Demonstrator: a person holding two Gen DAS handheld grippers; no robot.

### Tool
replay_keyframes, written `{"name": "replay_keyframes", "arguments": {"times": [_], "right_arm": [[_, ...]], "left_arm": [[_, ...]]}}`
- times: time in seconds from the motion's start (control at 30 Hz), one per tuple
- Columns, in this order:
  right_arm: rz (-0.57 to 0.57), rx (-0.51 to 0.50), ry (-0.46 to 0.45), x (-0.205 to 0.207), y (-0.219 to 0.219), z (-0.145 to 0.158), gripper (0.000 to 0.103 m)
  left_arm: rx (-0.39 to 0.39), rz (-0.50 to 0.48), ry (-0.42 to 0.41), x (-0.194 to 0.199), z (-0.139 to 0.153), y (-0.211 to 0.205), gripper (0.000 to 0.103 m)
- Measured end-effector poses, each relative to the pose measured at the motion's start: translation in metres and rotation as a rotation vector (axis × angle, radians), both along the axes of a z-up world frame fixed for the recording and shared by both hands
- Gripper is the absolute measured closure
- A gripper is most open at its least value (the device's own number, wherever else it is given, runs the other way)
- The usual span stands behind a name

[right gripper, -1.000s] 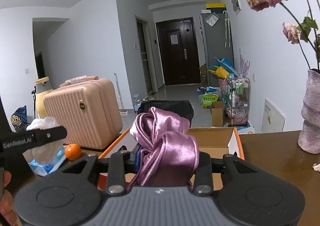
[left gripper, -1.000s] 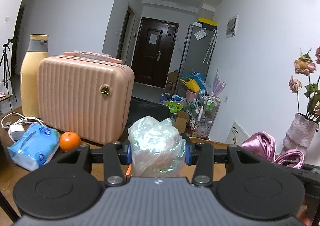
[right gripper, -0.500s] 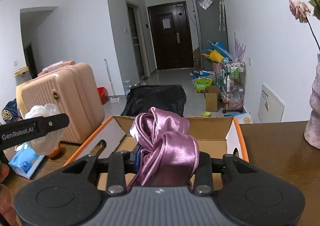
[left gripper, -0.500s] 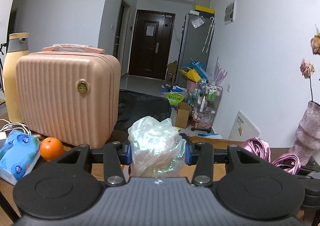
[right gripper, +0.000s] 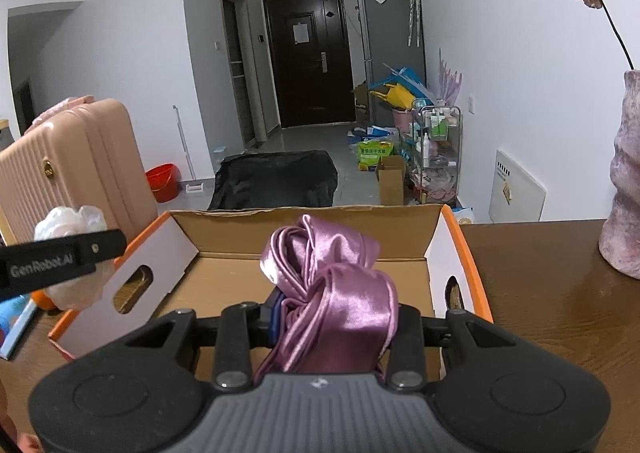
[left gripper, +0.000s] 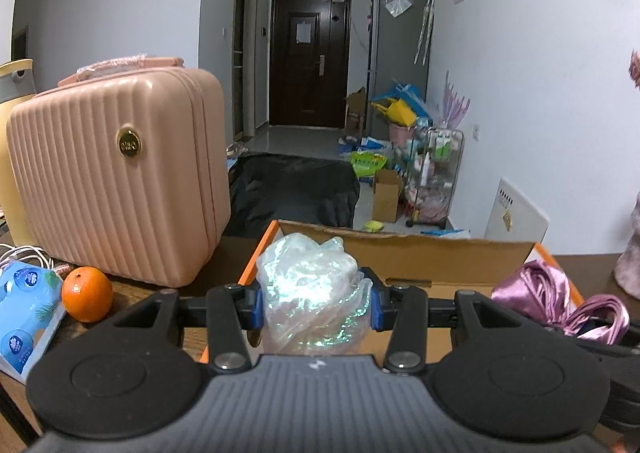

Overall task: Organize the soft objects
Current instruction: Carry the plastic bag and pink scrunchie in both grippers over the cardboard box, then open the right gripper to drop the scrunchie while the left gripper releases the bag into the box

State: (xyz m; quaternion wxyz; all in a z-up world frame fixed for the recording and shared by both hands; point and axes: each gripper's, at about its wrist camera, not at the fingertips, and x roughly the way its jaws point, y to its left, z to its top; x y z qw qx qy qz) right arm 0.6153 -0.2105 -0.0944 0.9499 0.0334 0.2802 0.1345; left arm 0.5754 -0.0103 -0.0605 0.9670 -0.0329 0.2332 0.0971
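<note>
Right wrist view, brown wooden table (right gripper: pixel 540 293), open cardboard box (right gripper: pixel 308 237), dark hallway door (right gripper: pixel 310 61)

Glossy purple satin cloth (right gripper: pixel 332 293); crinkled, shiny clear plastic bag (left gripper: pixel 310 293); matt brown cardboard box (right gripper: pixel 304 225); ribbed, smooth pink plastic suitcase (left gripper: pixel 116 193) beside box; dark polished wood worktop (right gripper: pixel 540 285).

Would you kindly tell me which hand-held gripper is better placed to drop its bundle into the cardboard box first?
Probably the right hand-held gripper: its purple satin cloth sits centred over the open cardboard box, while the left hand-held gripper with the plastic wad hangs by the box's left edge.
</note>
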Motion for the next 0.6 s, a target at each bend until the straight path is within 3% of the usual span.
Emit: {"name": "replay_keyframes", "arguments": {"times": [0.6], "right_arm": [[-0.007, -0.018, -0.002, 0.004, 0.008, -0.021, 0.068]], "left_arm": [[0.058, -0.002, 0.008, 0.007, -0.024, -0.002, 0.057]]}}
